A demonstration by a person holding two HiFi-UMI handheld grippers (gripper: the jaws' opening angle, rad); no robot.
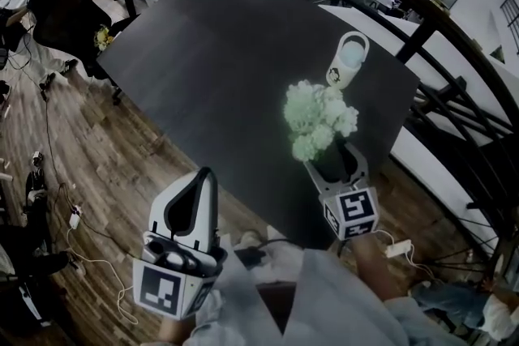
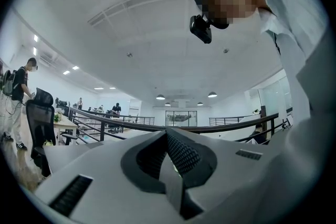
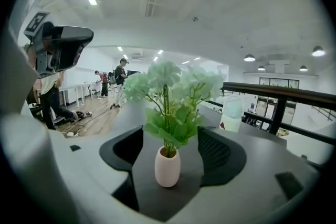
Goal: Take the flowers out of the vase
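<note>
Flowers (image 3: 173,86) stand in the pink vase (image 3: 167,167) on the table (image 1: 227,53), between the wide-spread right tongs (image 3: 169,148), untouched. Left tongs (image 2: 170,155) are closed, empty, off the table. Pulling stems with nothing steadying the vase could lift or topple it.

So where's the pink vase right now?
In the right gripper view the vase stands on the dark table between the right gripper's open jaws, a white bottle behind it to the right.
</note>
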